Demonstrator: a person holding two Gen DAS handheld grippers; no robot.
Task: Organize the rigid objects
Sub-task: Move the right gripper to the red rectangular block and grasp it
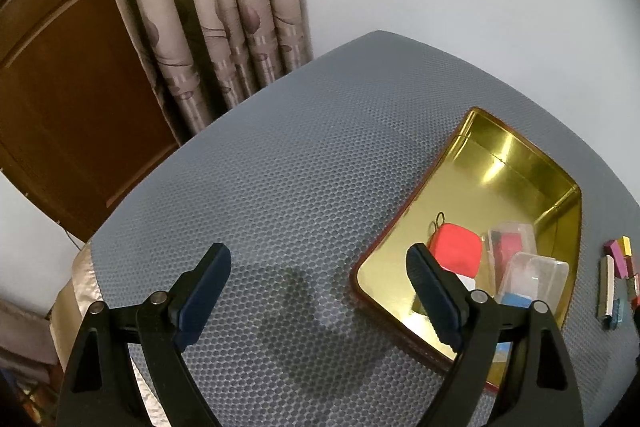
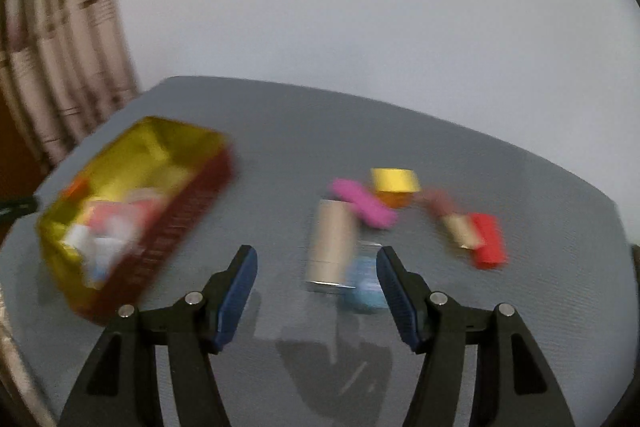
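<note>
Left gripper (image 1: 318,293) hovers over the grey honeycomb-textured bench (image 1: 280,167), jaws spread wide, nothing between them. Gold-lined rectangular metal tin with red outer wall (image 1: 532,163) sits on the bench just right of it; inside, near end: red rounded-square case (image 1: 454,249), two clear plastic boxes (image 1: 532,273). Right gripper (image 2: 316,285) over the bench, jaws apart and empty, view blurred. Loose items lie on the bench beyond its jaws, right of the tin: silver-beige cylinder (image 2: 332,247), light blue block (image 2: 364,287) touching it, pink flat bar (image 2: 362,207), yellow block (image 2: 394,181), red block (image 2: 486,241) far right.
</note>
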